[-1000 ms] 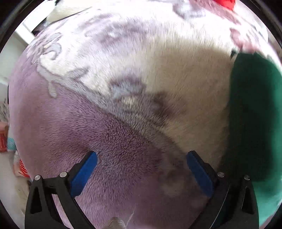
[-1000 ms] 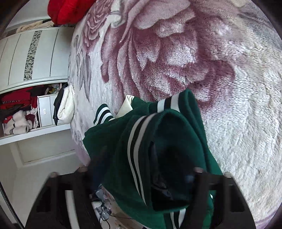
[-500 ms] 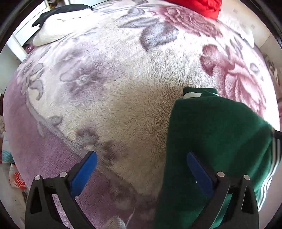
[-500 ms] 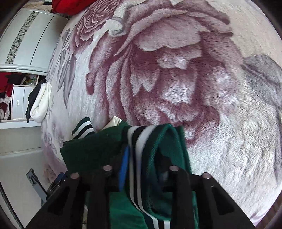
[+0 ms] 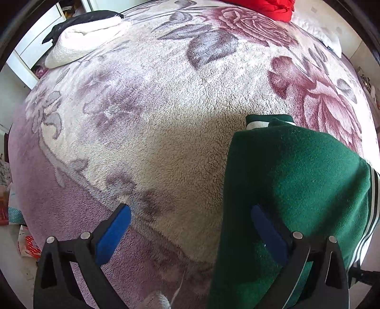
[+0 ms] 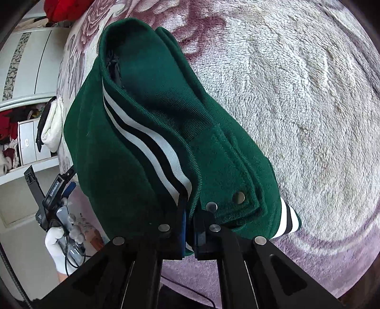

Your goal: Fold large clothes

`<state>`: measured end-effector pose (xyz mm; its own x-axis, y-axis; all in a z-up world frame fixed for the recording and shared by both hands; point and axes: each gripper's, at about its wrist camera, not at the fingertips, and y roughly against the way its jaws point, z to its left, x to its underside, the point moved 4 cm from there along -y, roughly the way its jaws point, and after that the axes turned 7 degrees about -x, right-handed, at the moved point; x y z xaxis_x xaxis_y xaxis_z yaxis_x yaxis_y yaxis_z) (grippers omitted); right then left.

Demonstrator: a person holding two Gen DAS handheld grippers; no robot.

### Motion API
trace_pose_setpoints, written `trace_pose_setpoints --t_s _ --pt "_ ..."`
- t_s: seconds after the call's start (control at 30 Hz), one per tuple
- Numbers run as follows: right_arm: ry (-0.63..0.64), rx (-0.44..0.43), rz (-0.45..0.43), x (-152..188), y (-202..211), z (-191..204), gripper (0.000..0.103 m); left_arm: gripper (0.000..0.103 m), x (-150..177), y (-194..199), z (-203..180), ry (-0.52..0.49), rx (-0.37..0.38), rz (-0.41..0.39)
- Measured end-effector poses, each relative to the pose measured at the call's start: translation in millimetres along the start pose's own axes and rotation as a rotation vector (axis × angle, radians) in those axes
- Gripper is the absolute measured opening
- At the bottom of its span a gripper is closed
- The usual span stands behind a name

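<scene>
A dark green fleece jacket (image 6: 147,133) with white and black striped trim hangs bunched above the floral fleece blanket (image 6: 308,95). My right gripper (image 6: 188,228) is shut on the jacket's striped hem edge, next to its metal snaps. In the left wrist view the jacket (image 5: 296,180) hangs at the right, over the blanket (image 5: 154,118). My left gripper (image 5: 190,228) is open and empty, its right finger close beside the green cloth. The left gripper also shows at the left of the right wrist view (image 6: 57,190), held by a white-gloved hand.
A folded white and black garment (image 5: 83,40) lies at the bed's far left corner. A red garment (image 5: 261,7) lies at the far edge. White wardrobe shelves (image 6: 26,107) with clothes stand beside the bed. The bed's edge drops to the floor at the left.
My right gripper closed on the jacket's hem and lifted it off the blanket. My left gripper pulled back and up from the blanket, staying open; the jacket now hangs beside it.
</scene>
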<state>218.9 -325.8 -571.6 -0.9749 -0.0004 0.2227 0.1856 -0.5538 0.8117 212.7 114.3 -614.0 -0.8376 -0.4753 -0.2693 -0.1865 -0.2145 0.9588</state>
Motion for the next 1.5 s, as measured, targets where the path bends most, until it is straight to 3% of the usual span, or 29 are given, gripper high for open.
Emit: trace_pose_setpoints --t_s 0.13,0.23,0.3,0.33,0.4,0.47,0.5,0.53,0.6,0.7,0.73,0.77,0.8,0.83,0.9,0.97,1.0,1.07,1.2,1.27,1.3,1.33,1.4,1.43,1.5 --pt "-0.040 0.054 -0.133 10.2 39.3 0.8 0.003 0.103 1.8 6.0 -2.5 -0.026 0.012 -0.002" --pt "-0.075 0.118 -0.057 9.0 23.3 -22.8 0.003 0.103 0.8 7.4 -5.9 -0.032 0.018 -0.001" --pt "0.002 0.159 0.083 2.8 -0.1 -17.5 0.005 0.103 -2.8 8.2 -7.8 -0.042 0.013 -0.001" --pt "0.040 0.180 0.107 -4.0 -1.0 -10.6 0.005 0.103 -5.0 9.2 -8.0 -0.041 0.018 -0.006" --pt "0.085 0.186 0.110 -22.7 9.6 5.1 0.009 0.103 -11.5 10.9 -7.6 -0.032 0.027 -0.021" --pt "0.134 0.160 0.034 -47.6 27.7 21.5 0.011 0.103 -19.4 8.8 -8.8 -0.025 0.031 -0.026" --pt "0.162 0.135 -0.017 -63.9 36.2 30.1 0.022 0.103 -23.8 6.9 -9.9 -0.022 0.038 -0.028" --pt "0.179 0.119 -0.047 -78.7 39.9 35.9 0.040 0.103 -29.4 4.0 -11.4 -0.022 0.036 -0.029" --pt "0.194 0.064 -0.060 -111.1 33.5 48.2 0.057 0.103 -39.6 -3.4 -15.0 -0.034 0.022 -0.027" --pt "0.157 -0.003 0.014 -153.7 -1.5 64.7 0.058 0.103 -50.7 -10.2 -16.2 -0.039 0.009 -0.029" --pt "0.150 -0.033 0.042 -163.9 -13.8 70.4 0.055 0.103 -53.0 -11.5 -15.8 -0.038 0.008 -0.027" --pt "0.156 -0.036 0.030 -169.9 -21.6 77.4 0.045 0.103 -54.5 -12.9 -15.0 -0.037 0.008 -0.023" --pt "0.176 -0.029 0.019 -170.6 -28.5 88.0 0.011 0.103 -55.1 -13.9 -14.1 -0.035 0.008 -0.019" --pt "0.204 -0.013 0.031 -168.1 -34.5 100.7 0.003 0.103 -55.0 -14.9 -13.1 -0.032 0.004 -0.016" --pt "0.262 0.093 -0.028 -167.8 -33.4 114.0 0.002 0.103 -53.4 -16.5 -10.4 -0.018 0.013 -0.012" --pt "0.182 0.133 -0.053 -176.0 -33.6 103.5 0.002 0.103 -51.7 -19.1 -7.1 0.003 0.024 0.002" --pt "0.141 0.130 -0.033 -173.6 -32.2 92.8 0.002 0.103 -50.9 -19.8 -4.8 0.015 0.032 0.014" --pt "0.181 0.154 0.020 -170.6 -32.6 100.6 0.003 0.103 -49.4 -19.6 1.2 0.032 0.033 0.040" --pt "0.365 0.379 0.091 -158.6 -6.4 141.5 0.020 0.103 -41.4 -21.2 14.5 0.071 0.070 0.095" --pt "0.502 0.437 0.111 -148.5 5.0 169.1 0.048 0.103 -35.0 -25.7 18.5 0.089 0.099 0.138" --pt "0.559 0.452 0.129 -143.8 6.5 183.5 0.072 0.103 -33.0 -27.4 19.4 0.097 0.108 0.153" --pt "0.602 0.451 0.147 -138.8 6.8 196.3 0.079 0.103 -30.8 -28.7 20.8 0.108 0.120 0.163" --pt "0.679 0.446 0.190 -133.5 -4.9 224.7 0.079 0.103 -28.1 -30.0 21.6 0.111 0.130 0.172" --pt "0.731 0.447 0.256 -128.8 -11.3 236.0 0.079 0.103 -27.1 -30.6 22.5 0.111 0.127 0.174" --pt "0.832 0.449 0.272 -123.2 -34.7 263.5 0.079 0.103 -26.4 -30.8 23.8 0.119 0.136 0.179"
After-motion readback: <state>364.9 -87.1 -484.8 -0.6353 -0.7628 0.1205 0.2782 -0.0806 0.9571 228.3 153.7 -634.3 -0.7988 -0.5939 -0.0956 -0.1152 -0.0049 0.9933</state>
